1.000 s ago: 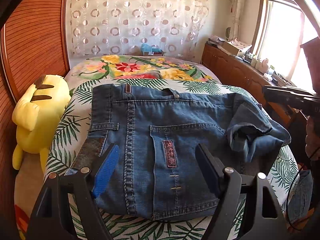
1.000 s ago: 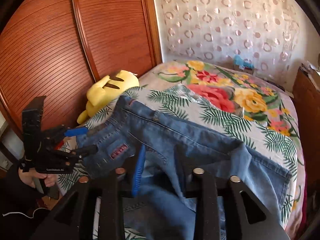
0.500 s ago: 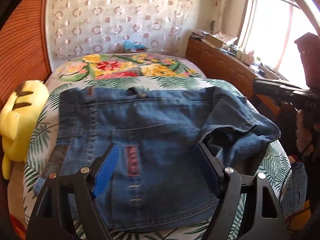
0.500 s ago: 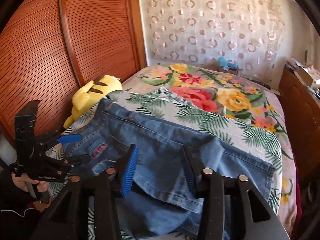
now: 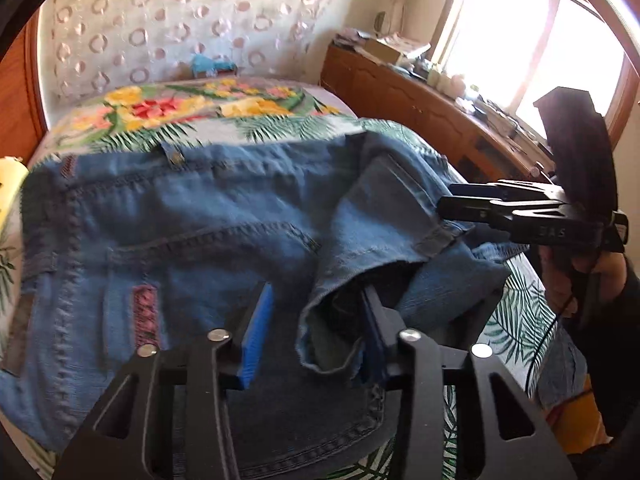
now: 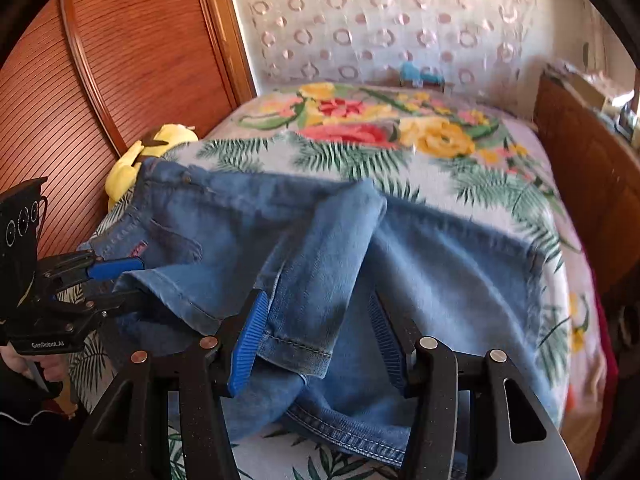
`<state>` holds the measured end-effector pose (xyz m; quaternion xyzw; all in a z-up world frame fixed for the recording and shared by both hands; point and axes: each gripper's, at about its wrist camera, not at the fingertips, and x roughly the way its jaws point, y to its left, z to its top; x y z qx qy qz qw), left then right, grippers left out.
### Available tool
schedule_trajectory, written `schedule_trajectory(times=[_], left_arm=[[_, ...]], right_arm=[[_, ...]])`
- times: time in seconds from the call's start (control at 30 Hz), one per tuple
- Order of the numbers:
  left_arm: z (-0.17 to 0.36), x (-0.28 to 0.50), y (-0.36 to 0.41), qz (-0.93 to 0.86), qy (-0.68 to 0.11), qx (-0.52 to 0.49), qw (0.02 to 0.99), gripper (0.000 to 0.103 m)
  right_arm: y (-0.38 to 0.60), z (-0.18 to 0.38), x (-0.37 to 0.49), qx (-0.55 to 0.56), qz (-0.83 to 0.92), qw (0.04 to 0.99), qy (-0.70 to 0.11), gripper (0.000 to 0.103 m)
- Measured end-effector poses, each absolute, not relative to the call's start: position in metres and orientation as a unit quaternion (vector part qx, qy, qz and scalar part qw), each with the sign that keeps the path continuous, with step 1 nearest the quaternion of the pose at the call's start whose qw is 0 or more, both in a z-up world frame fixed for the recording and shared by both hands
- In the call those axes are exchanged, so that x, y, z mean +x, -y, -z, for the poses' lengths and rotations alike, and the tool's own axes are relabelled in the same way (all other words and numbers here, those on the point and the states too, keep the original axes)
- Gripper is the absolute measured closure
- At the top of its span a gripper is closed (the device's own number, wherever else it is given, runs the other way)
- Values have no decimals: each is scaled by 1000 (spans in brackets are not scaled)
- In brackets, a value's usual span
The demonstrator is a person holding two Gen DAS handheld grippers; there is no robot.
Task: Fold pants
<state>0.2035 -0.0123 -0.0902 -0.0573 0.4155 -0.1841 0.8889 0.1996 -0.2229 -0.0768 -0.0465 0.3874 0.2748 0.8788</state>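
Black handheld grippers carry ribbed blue pads (image 6: 248, 344) and silver screws (image 5: 409, 335). A dark sleeve (image 6: 28, 440) shows at eight o'clock. White lettering (image 6: 47, 345) marks one body.

Daylight enters through the window (image 5: 560, 40) at upper right of the left wrist view; the panes are overexposed to white, with glare spreading onto the frame and the cabinet (image 5: 420, 100) top. The jeans (image 5: 200, 220) are evenly lit, with a dark shadow inside the open cuff. In the right wrist view the wooden door (image 6: 120, 80) shows warm, even light. Both views carry strong fisheye distortion: straight edges bow, and corners fall into black vignette. Motion blur softens the bedspread (image 6: 400, 140) print and the denim stitching, most at left in the left wrist view
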Motion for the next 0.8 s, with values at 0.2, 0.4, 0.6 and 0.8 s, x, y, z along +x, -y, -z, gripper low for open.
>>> schedule_trajectory(times=[0.2,0.4,0.6,0.8], left_arm=[[92,196,18,188,-414,-46,889,96],[52,170,-1,184,-361,-58,912,100],[7,139,-40,155,-314,-75,934,100],[-6,115,-81,114,-298,-89,944,100]], right_arm=[[212,85,209,-7,-310,859,-408,70],[195,50,204,-19,-343,865,-365,97],[162,-21,191,-37,-388,876,-285,98],[106,-55,187,-68,-433,866,-241,98]])
